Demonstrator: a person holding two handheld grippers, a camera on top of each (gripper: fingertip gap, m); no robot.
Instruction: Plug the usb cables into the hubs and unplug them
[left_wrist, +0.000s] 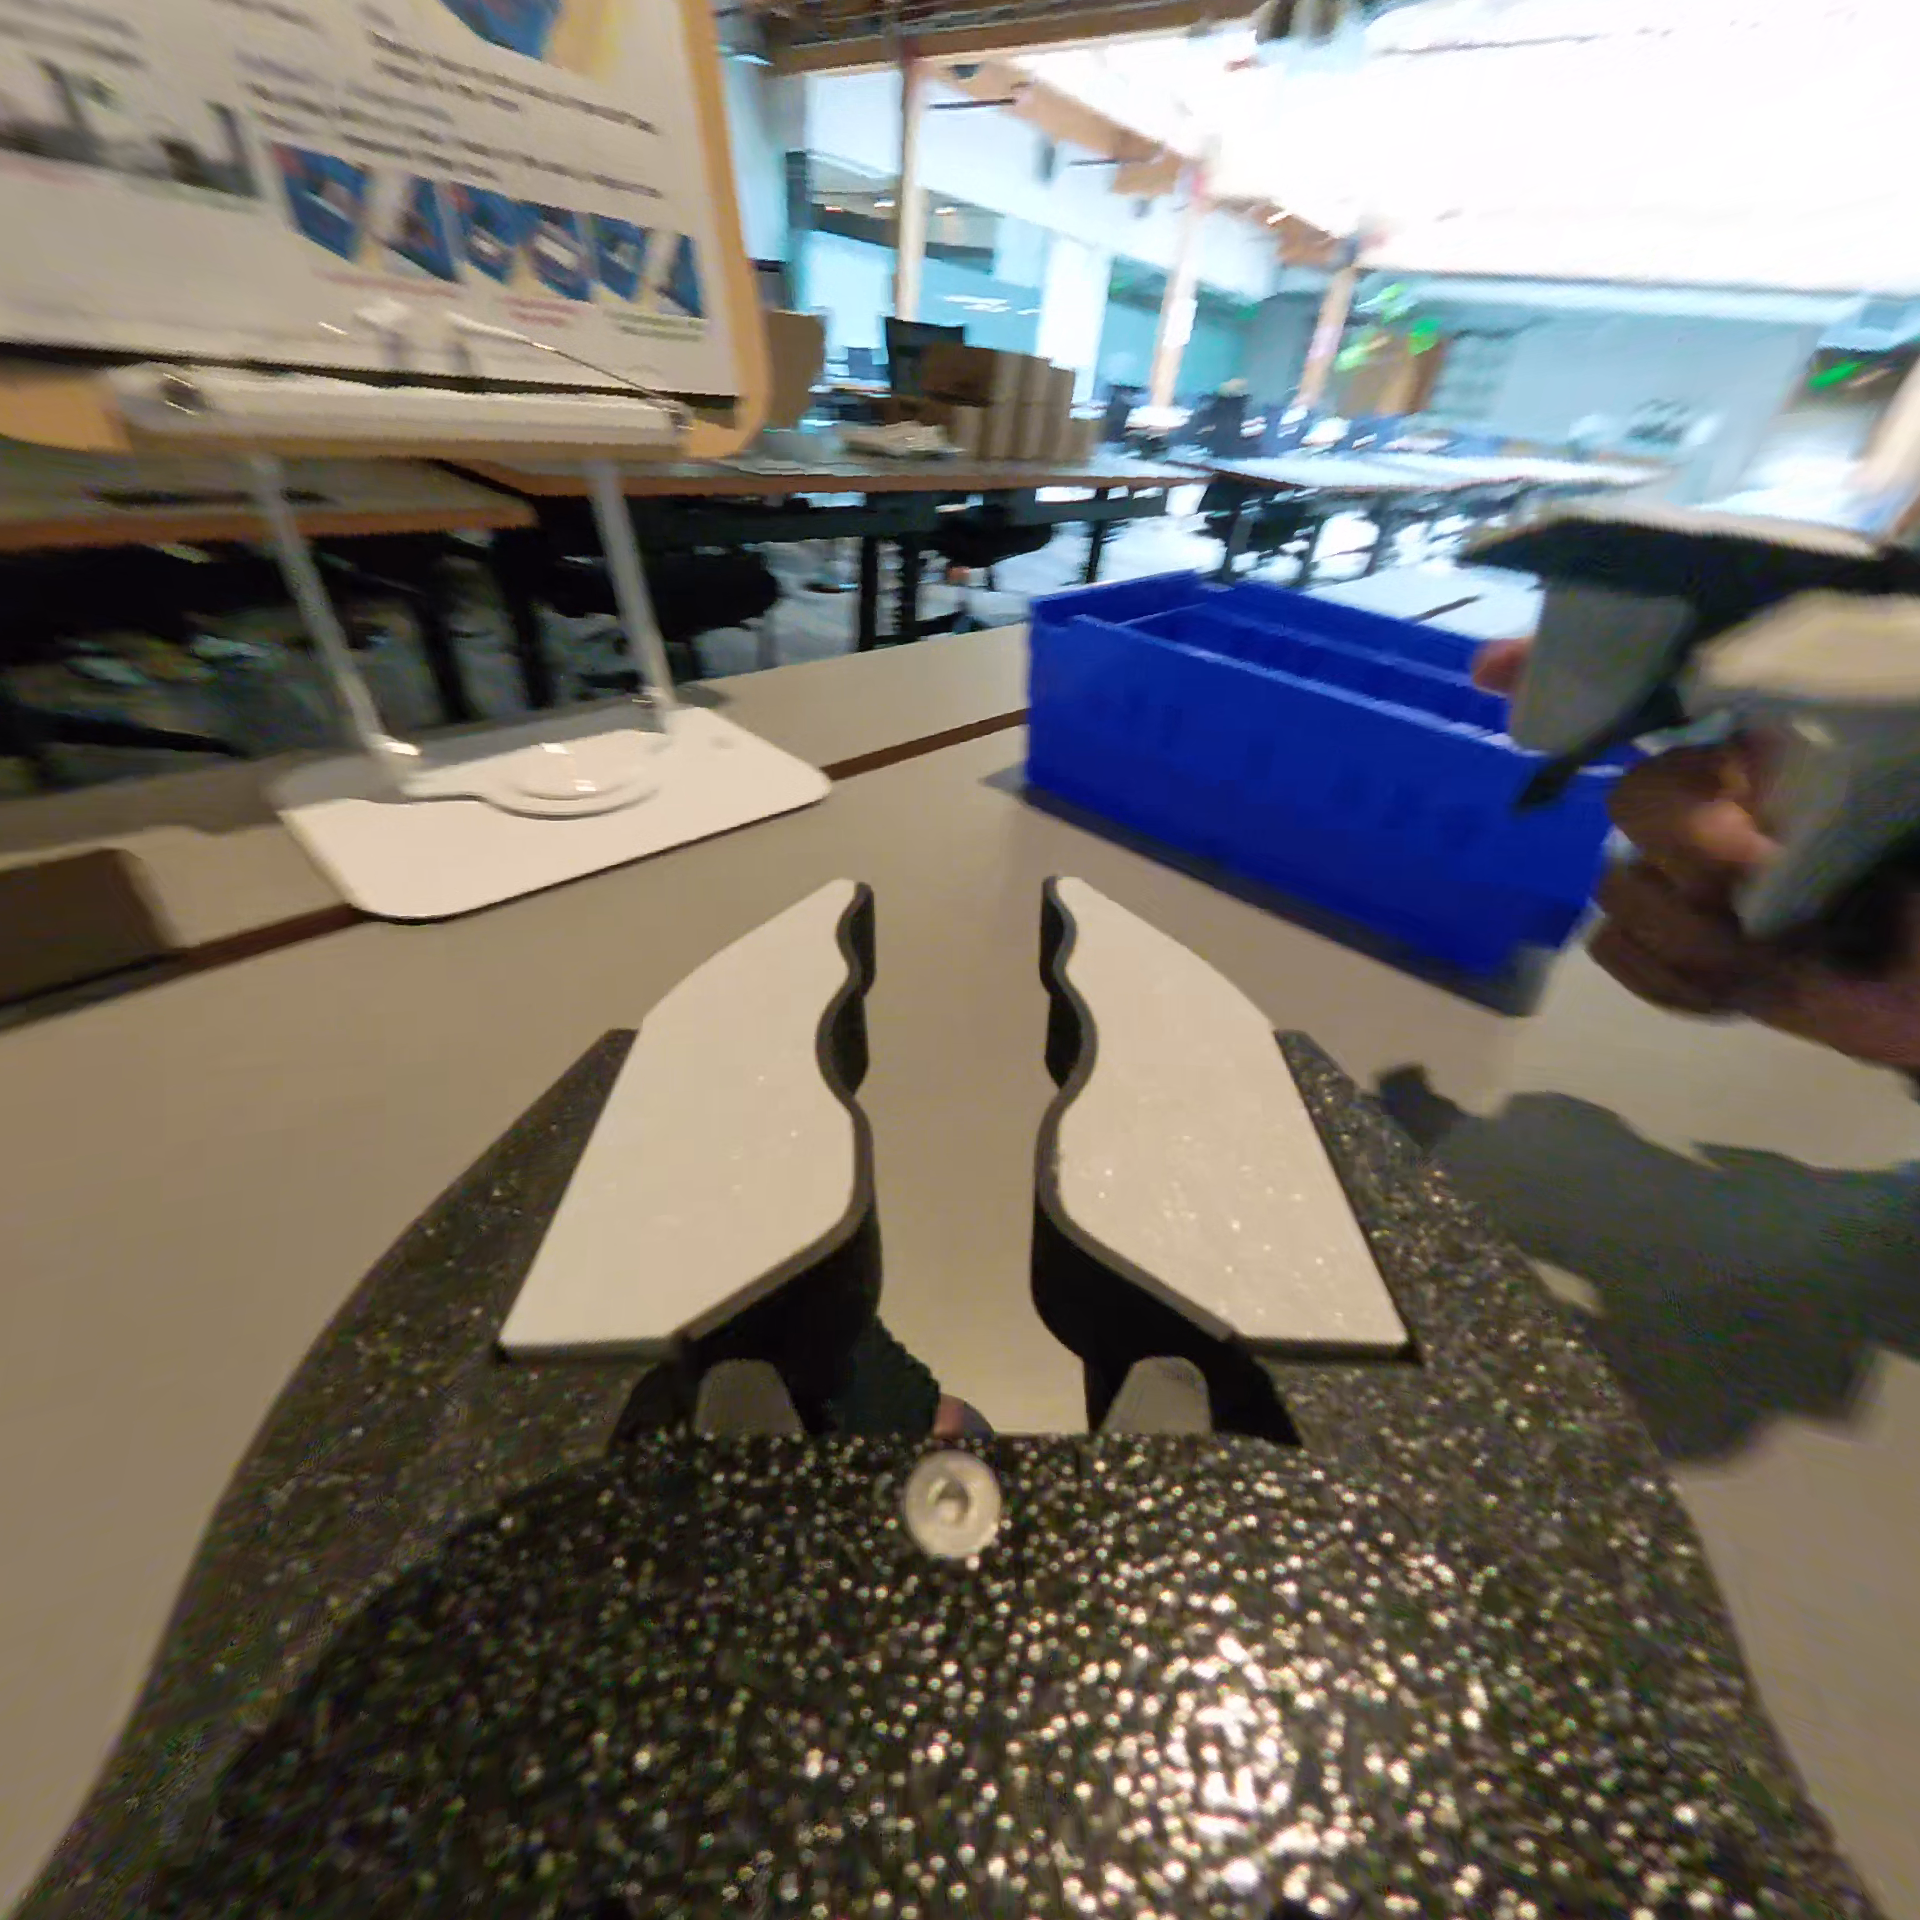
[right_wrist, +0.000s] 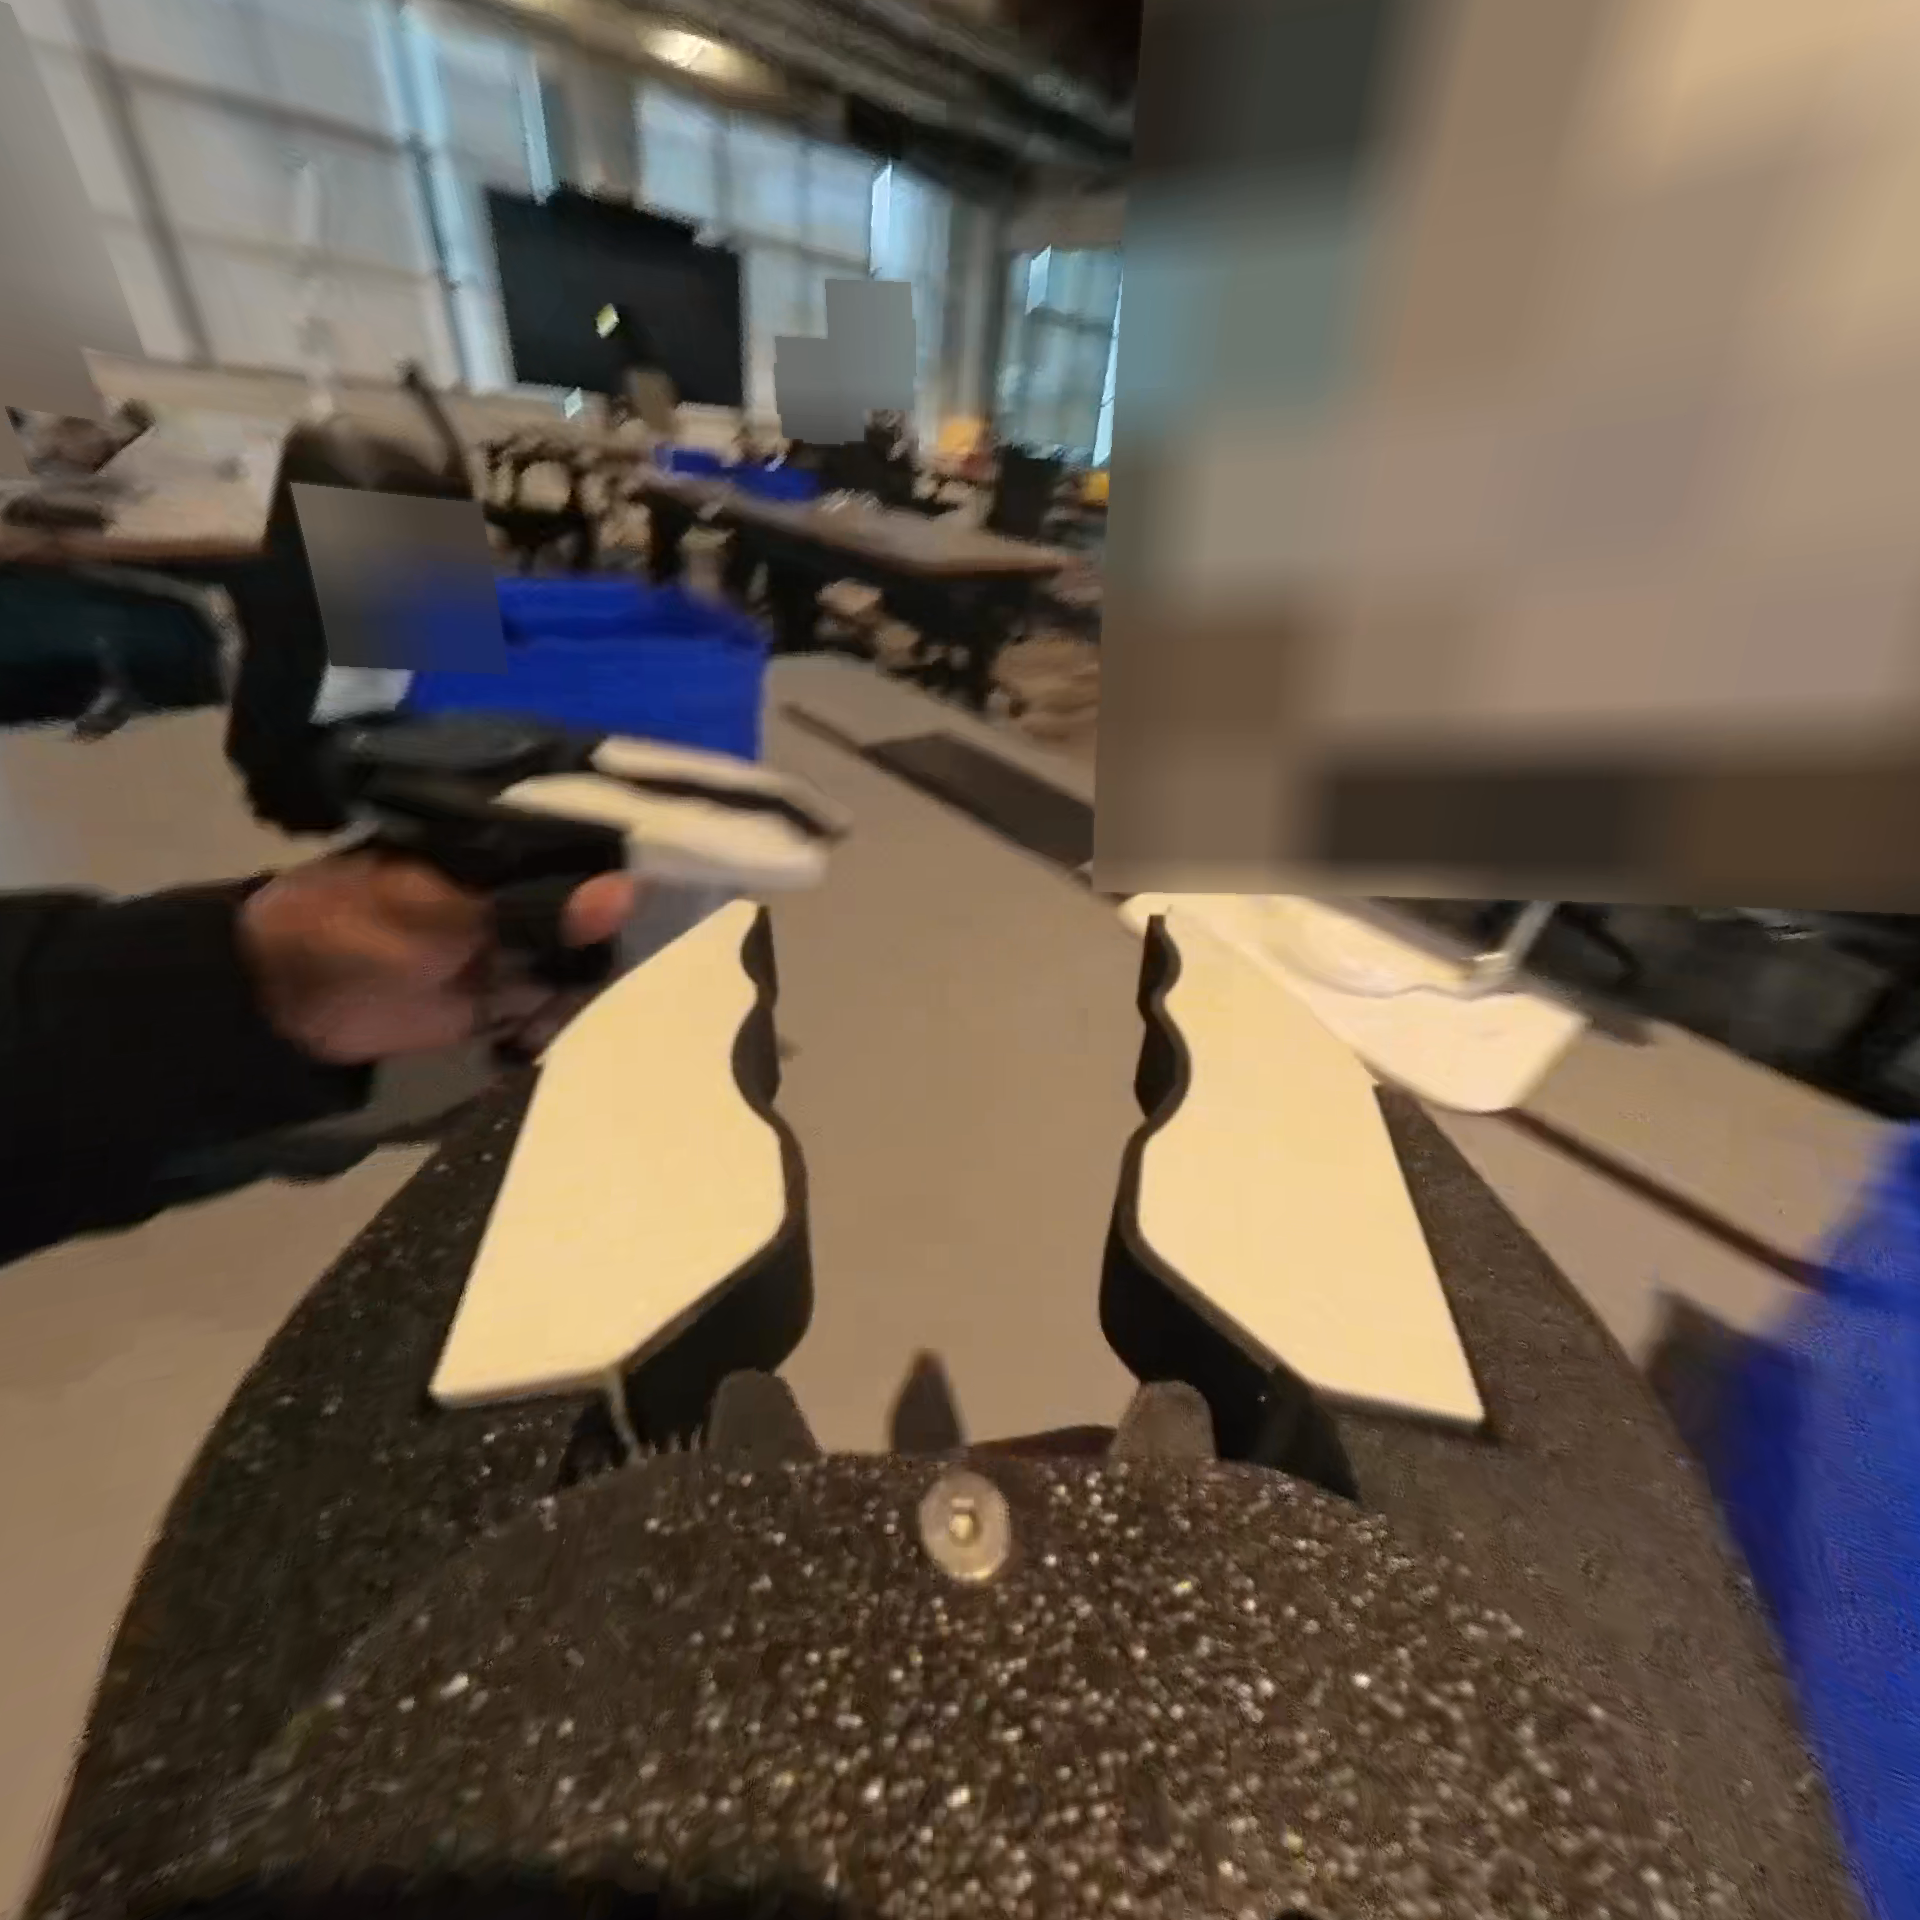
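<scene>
No USB cable or hub shows in either view. My left gripper (left_wrist: 956, 899) is open and empty, held above the grey table (left_wrist: 312, 1143). It also shows in the right wrist view (right_wrist: 748, 821) at the left, held in a hand. My right gripper (right_wrist: 956, 925) is open and empty above the same table (right_wrist: 935, 1091). It also shows at the right edge of the left wrist view (left_wrist: 1558, 758), held in a hand in front of a blue bin (left_wrist: 1278, 738). Both views are blurred by motion.
A white stand base (left_wrist: 551, 821) with thin legs holds a printed sheet (left_wrist: 364, 166) at the back left; its base shows in the right wrist view (right_wrist: 1434, 1018). Blue bins (right_wrist: 623, 655) (right_wrist: 1849, 1455) stand on the table. Desks and chairs fill the room behind.
</scene>
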